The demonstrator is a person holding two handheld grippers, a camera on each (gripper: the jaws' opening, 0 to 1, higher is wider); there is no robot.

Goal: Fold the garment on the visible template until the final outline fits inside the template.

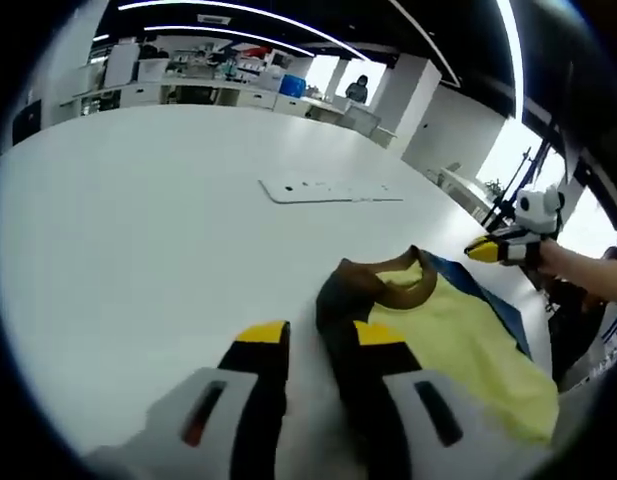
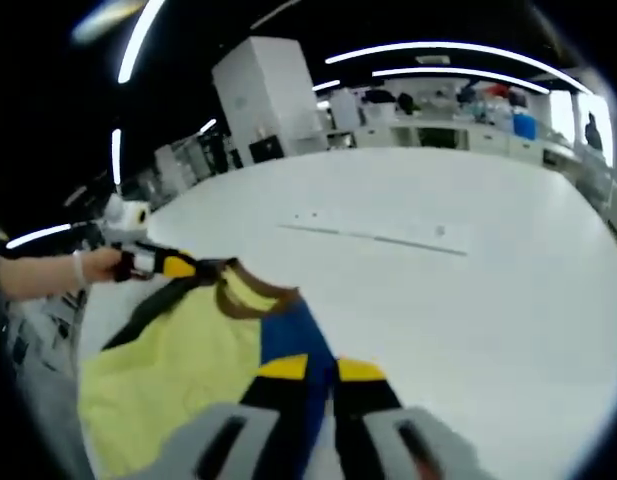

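2 grippers worked 1 garment (image 1: 443, 335), a yellow shirt with a brown collar, a dark sleeve and a blue sleeve, lying bunched on the white tabletop (image 1: 138, 200). The left gripper (image 1: 323, 340) stood with its jaws narrow, the dark sleeve edge running between them, apparently pinched. The right gripper (image 2: 321, 368) likewise had narrow jaws straddling the blue sleeve, seemingly gripping it. In the right gripper view the left gripper (image 2: 178, 266) appeared at the shirt's far shoulder, and in the left gripper view the right gripper (image 1: 488, 248) appeared near the blue edge.

1 pale flat template (image 1: 328, 190) lay well apart from the garment, farther along the tabletop, with small marks on it.

My reading: the step in hand was picking up the shirt by both shoulders or sleeves. Next it called for lifting together, carrying the shirt to the template, spreading it flat there, then folding sleeves inward.

1 person (image 1: 356, 90) stood in the distance.
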